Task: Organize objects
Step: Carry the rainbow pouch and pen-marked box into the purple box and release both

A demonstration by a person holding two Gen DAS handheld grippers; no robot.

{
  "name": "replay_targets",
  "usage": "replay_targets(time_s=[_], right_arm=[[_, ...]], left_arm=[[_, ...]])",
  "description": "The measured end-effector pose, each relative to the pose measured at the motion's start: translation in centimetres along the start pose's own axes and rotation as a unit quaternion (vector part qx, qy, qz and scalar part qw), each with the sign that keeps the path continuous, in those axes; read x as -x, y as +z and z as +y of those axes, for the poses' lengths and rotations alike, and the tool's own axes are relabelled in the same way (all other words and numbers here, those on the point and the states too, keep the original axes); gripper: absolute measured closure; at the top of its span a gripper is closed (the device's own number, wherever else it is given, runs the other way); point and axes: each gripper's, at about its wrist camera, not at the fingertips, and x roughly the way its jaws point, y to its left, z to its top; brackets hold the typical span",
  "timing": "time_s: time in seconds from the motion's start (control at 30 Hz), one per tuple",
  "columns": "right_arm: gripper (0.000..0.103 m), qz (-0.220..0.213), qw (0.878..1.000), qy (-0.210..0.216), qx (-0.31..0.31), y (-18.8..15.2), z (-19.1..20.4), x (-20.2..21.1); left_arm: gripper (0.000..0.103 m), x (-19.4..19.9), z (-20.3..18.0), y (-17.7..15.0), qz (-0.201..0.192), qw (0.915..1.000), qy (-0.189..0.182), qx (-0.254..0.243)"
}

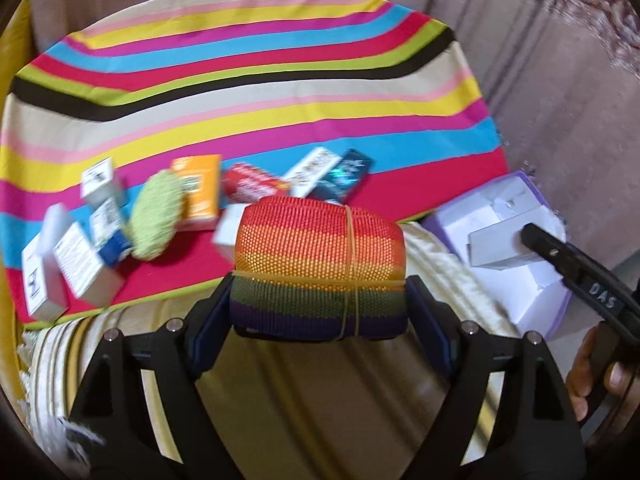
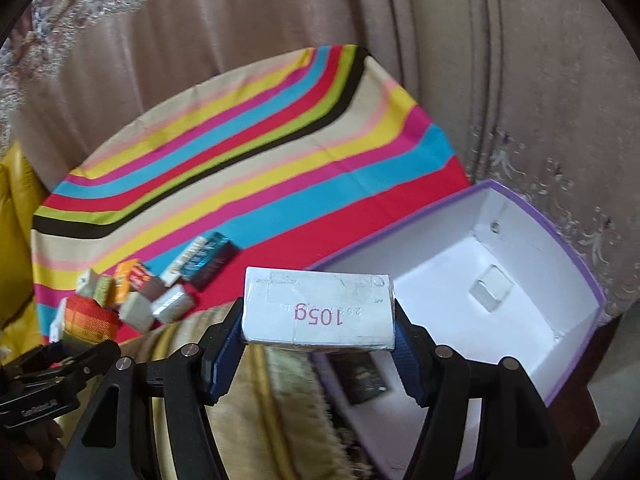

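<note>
My left gripper (image 1: 320, 300) is shut on a rainbow-striped mesh roll (image 1: 320, 264) bound with rubber bands, held above the bed's front edge. My right gripper (image 2: 318, 332) is shut on a white box marked "105g" (image 2: 320, 308), held over the near left rim of a purple-edged open box (image 2: 520, 280). That open box holds a small white packet (image 2: 490, 292) and a dark item (image 2: 362, 376). In the left wrist view the open box (image 1: 532, 300) lies at the right, with the right gripper's finger (image 1: 568, 260) and its white box (image 1: 496, 246) over it.
Several small cartons lie on the striped cloth (image 1: 240, 92): white ones (image 1: 60, 264), an orange one (image 1: 200, 192), a red one (image 1: 252, 184), a dark teal one (image 1: 344, 176), plus a green scrubber (image 1: 154, 216). A beige curtain (image 2: 240, 20) hangs behind. A hand (image 1: 592, 380) shows at the right.
</note>
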Motion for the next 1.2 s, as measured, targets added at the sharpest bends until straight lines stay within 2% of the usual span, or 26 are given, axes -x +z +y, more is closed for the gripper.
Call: replay_targets(time_s=[0.33,0.57,0.83,1.0,1.13,1.2], right_arm=[[0.037,0.017,0.998,-0.057,-0.023,-0.1,-4.2,-0.7],[0.037,0.021,0.995,-0.085,-0.051,-0.4,-6.7,-0.7],[0.036,0.024,0.989,-0.120,-0.083,-0.7,-9.7,-0.9],[0.036,0.027,0.985,-0.133,-0.107,-1.0,-11.2,-0.9],[0.023,0.028,0.983,-0.139,-0.117,-1.2,-11.5,-1.0],[0.018,0.026,0.983,-0.135,-0.124,-1.3,-11.7,-1.0]], left_arm=[[0.019,-2.8,-6.4,1.0,0.020,0.9955,-0.065,-0.065],[0.019,-4.5,-11.2,1.1,0.037,0.9887,-0.085,-0.118],[0.019,-5.9,-14.5,1.7,0.040,0.9834,-0.098,-0.147],[0.019,-7.0,-16.1,2.8,0.036,0.9818,-0.115,-0.147],[0.012,-7.2,-16.3,3.1,0.041,0.9803,-0.135,-0.138],[0.012,-7.2,-16.0,3.1,0.042,0.9805,-0.139,-0.133]])
